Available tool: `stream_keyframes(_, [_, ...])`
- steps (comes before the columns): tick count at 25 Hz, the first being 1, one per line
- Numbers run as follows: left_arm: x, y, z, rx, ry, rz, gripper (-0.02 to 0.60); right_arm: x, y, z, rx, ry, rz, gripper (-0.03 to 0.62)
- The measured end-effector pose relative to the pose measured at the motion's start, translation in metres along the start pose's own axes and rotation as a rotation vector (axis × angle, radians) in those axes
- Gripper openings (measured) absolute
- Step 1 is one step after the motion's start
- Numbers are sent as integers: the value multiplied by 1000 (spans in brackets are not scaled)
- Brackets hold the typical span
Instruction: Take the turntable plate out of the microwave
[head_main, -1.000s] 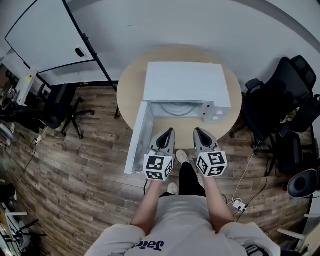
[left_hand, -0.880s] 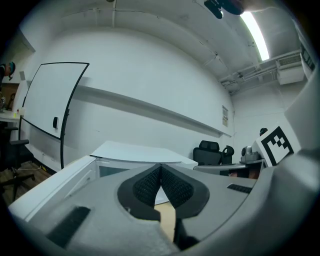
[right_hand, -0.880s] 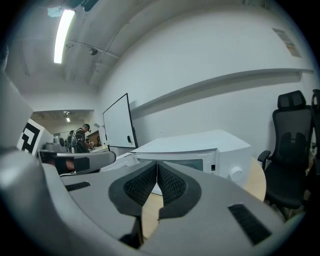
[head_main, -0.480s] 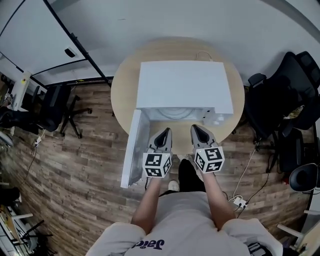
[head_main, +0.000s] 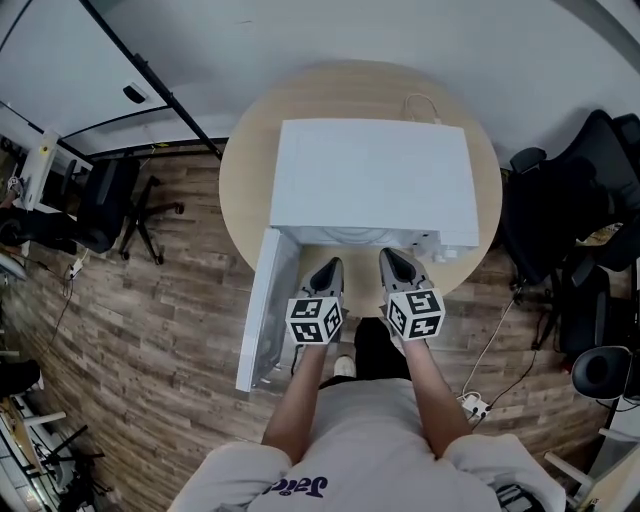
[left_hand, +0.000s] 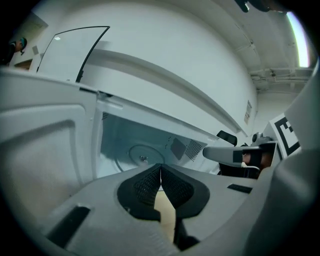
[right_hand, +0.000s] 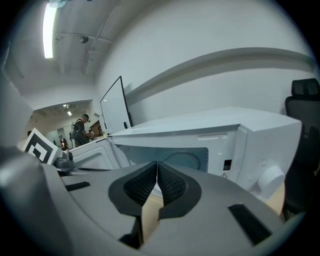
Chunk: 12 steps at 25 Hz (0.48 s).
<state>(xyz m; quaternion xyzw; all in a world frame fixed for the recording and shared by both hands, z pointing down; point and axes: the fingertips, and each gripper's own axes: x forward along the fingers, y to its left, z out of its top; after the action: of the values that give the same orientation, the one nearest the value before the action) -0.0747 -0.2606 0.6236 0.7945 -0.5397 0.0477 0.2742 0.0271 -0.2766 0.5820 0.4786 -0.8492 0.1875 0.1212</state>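
Open microwave (head_main: 370, 180) — turntable plate (left_hand: 134, 152) seemingly lying inside.

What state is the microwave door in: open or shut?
Open. The door stands swung out left of the microwave, and the left gripper view sees the turntable plate inside.

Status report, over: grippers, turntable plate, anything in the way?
Left gripper, right gripper shut, empty. Turntable plate inside microwave. Door open, path clear.
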Motion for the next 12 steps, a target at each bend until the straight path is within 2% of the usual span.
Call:
stream_keyframes(4, [20, 10, -19, -99, 56, 0, 14, 16, -8, -11, 18, 37, 8, 17])
stream_keyframes(12, [56, 26, -52, -418, 81, -27, 15, 34, -25, -31, 42, 93, 8, 17])
